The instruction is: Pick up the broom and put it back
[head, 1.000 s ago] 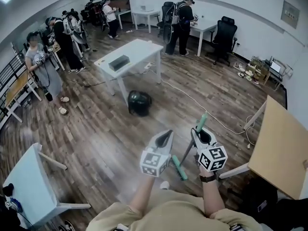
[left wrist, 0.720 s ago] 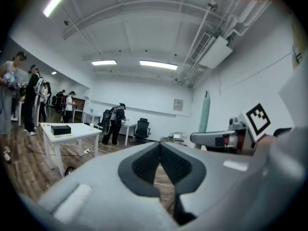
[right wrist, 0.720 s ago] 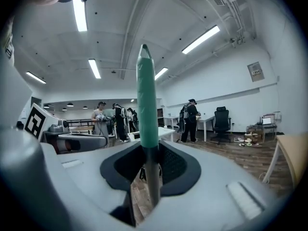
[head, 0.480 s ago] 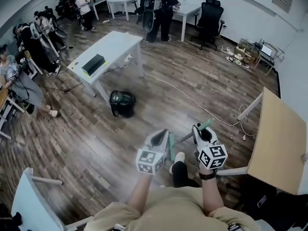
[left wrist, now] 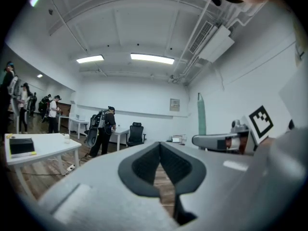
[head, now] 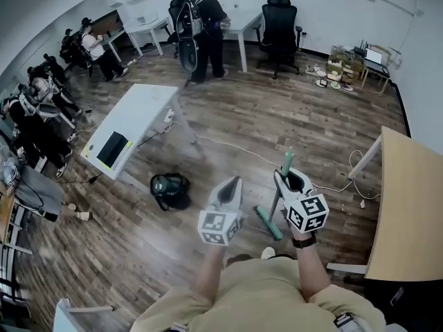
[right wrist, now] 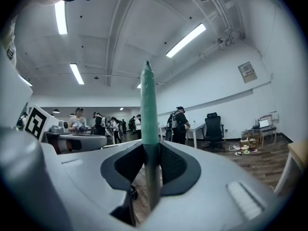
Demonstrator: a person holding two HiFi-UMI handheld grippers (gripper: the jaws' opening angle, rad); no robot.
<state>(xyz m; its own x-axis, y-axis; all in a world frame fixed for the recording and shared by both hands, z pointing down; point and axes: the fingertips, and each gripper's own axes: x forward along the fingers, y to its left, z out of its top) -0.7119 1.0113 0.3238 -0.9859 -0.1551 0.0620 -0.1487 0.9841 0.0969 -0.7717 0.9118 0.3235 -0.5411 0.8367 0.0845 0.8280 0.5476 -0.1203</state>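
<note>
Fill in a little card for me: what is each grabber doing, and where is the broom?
right gripper: shut on the thin pole of the green-tipped broom
broom pose: roughly upright, green brush head low over the brown wooden floor
left gripper: jaws together, nothing between them
nearby on floor: black bag, white rectangular table

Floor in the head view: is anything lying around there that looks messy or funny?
Yes. A black bag lies slumped on the wooden floor beside the white table, out in the open, and a white cable trails loose across the boards. Both could trip someone.
</note>
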